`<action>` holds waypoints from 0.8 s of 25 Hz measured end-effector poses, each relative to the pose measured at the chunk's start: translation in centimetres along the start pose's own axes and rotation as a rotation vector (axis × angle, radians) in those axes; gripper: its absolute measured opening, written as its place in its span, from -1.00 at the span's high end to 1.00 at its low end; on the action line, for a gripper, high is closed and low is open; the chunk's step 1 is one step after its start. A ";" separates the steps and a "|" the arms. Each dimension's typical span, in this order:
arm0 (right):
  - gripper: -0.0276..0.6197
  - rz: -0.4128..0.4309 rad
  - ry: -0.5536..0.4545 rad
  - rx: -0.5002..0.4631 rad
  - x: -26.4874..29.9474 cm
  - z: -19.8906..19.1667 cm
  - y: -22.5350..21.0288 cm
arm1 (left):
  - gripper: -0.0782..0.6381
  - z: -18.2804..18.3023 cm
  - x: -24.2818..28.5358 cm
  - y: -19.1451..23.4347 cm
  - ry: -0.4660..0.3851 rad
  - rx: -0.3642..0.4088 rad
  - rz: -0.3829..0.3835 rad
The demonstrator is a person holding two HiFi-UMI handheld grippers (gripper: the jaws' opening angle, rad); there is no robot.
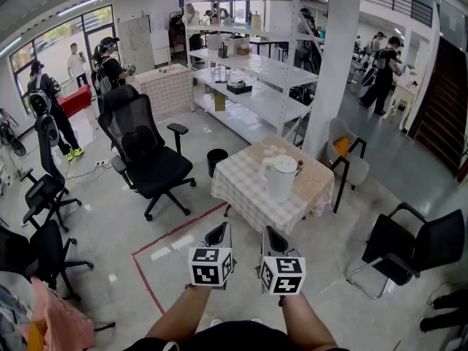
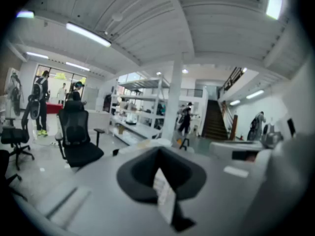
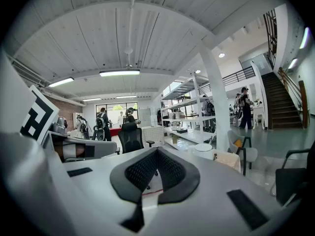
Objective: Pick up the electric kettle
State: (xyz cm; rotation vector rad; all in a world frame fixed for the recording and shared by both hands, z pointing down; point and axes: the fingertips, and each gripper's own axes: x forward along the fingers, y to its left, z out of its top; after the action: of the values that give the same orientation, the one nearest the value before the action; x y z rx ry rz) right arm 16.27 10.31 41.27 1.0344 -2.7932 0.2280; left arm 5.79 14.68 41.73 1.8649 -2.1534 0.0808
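Note:
A white electric kettle [image 1: 280, 175] stands upright on a small table with a checked cloth [image 1: 248, 196], out in the middle of the floor. My two grippers are held side by side low in the head view, well short of the table and pointing toward it. The left gripper [image 1: 219, 229] has its jaws together with nothing between them; its own view shows the dark pads [image 2: 142, 173] meeting. The right gripper [image 1: 272, 233] is shut and empty too, and the kettle's lid [image 3: 203, 150] shows just past its closed tips [image 3: 156, 152].
A black office chair [image 1: 146, 156] and a black bin [image 1: 217, 159] stand left of the table. A grey chair with an orange cushion [image 1: 347, 156] and a white column [image 1: 333, 64] are behind it, and a black chair [image 1: 409, 247] is at right. Red floor tape [image 1: 175, 234] runs ahead.

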 end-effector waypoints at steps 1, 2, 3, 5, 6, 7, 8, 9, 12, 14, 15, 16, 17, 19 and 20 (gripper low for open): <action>0.94 -0.002 0.005 -0.001 0.0 -0.1 -0.2 | 0.79 0.0 0.1 0.0 0.000 -0.004 0.001; 0.94 -0.005 0.010 0.000 0.1 -0.2 -0.3 | 0.79 0.1 0.2 0.0 0.000 -0.008 0.001; 0.94 -0.006 0.015 0.003 0.2 -0.3 -0.4 | 0.79 0.1 0.2 0.0 0.000 -0.012 0.001; 0.94 -0.004 0.022 0.017 0.4 -0.4 -0.4 | 0.79 0.1 0.3 0.1 0.002 -0.018 -0.001; 0.94 -0.002 0.024 0.025 0.6 -0.5 -0.3 | 0.79 0.1 0.4 0.3 0.005 -0.019 -0.003; 0.94 0.001 0.024 0.031 0.7 -0.5 -0.1 | 0.79 0.1 0.4 0.4 0.007 -0.018 -0.006; 0.94 0.003 0.022 0.033 0.9 -0.5 0.1 | 0.79 0.0 0.5 0.5 0.011 -0.015 -0.009; 0.94 0.002 0.019 0.033 1.0 -0.4 0.2 | 0.79 -0.1 0.5 0.6 0.014 -0.011 -0.012; 0.94 -0.003 0.011 0.029 1.4 -0.3 0.5 | 0.79 -0.2 0.7 1.0 0.016 -0.004 -0.014; 0.94 -0.005 0.009 0.027 1.6 -0.2 0.7 | 0.79 0.0 0.7 1.2 0.015 -0.003 -0.017; 0.94 -0.008 0.008 0.026 1.6 -0.1 0.8 | 0.79 0.0 0.7 1.3 0.014 -0.002 -0.021; 0.94 -0.011 0.008 0.026 1.7 -0.1 0.9 | 0.79 0.1 0.7 1.4 0.013 -0.001 -0.025; 0.94 -0.014 0.008 0.026 1.8 -0.1 1.1 | 0.79 0.1 0.7 1.5 0.013 0.001 -0.030; 0.94 -0.018 0.007 0.026 2.1 -0.2 1.6 | 0.79 -0.1 0.7 1.9 0.015 0.003 -0.039; 0.94 -0.017 0.005 0.024 2.2 -0.2 1.9 | 0.79 -0.1 0.6 2.1 0.015 0.004 -0.043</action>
State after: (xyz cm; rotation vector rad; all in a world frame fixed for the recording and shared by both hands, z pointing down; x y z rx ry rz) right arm 13.38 10.41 41.72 1.0619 -2.7829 0.2628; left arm 3.69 14.45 42.28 1.9060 -2.1041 0.0898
